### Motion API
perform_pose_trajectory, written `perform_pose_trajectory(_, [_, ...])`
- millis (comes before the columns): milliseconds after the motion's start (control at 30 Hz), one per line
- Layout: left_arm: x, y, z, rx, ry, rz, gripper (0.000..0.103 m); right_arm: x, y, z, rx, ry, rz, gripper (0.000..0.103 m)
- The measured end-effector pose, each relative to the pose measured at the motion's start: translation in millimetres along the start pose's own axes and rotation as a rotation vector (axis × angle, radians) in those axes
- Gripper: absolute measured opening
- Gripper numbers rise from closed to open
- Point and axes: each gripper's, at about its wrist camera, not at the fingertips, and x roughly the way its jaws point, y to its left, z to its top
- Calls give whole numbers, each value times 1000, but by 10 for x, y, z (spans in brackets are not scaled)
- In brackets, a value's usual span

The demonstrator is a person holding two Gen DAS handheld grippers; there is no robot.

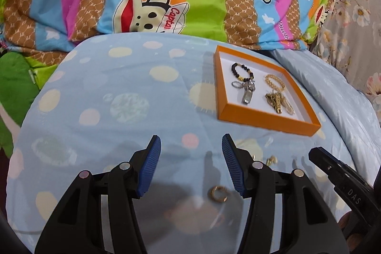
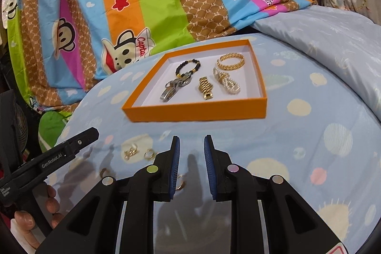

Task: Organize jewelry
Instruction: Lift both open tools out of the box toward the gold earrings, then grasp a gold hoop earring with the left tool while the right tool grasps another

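Note:
An orange tray (image 1: 266, 121) (image 2: 197, 114) lies on the blue spotted sheet. It holds a black bead bracelet (image 2: 188, 65), a gold bangle (image 2: 230, 61), a silver keychain (image 2: 175, 87), a gold watch-band piece (image 2: 206, 87) and a glittery chain (image 2: 226, 83). My left gripper (image 1: 191, 137) is open over bare sheet, and a gold ring (image 1: 217, 193) lies below the gap. My right gripper (image 2: 192, 137) stands narrowly open with nothing between its pads. Several small gold rings (image 2: 131, 152) lie loose to its left.
A striped monkey-print quilt (image 2: 147, 4) is heaped behind the tray. A pale blue pillow (image 2: 333, 44) lies at the right. The right gripper's finger (image 1: 333, 168) shows at the left view's right edge. A hand (image 2: 23, 218) holds the left gripper's body (image 2: 71, 144).

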Motion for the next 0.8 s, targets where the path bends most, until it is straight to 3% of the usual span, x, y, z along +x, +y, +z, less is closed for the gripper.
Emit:
perform_pose_trajectory(467, [-257,-1,-358,69,65,-21,52,7,322,-217,-31,69,9,21])
perform_pose_trajectory(800, [-153,-132,-364,121,106,-41,52,-193,133,-393,43,76,-18,22])
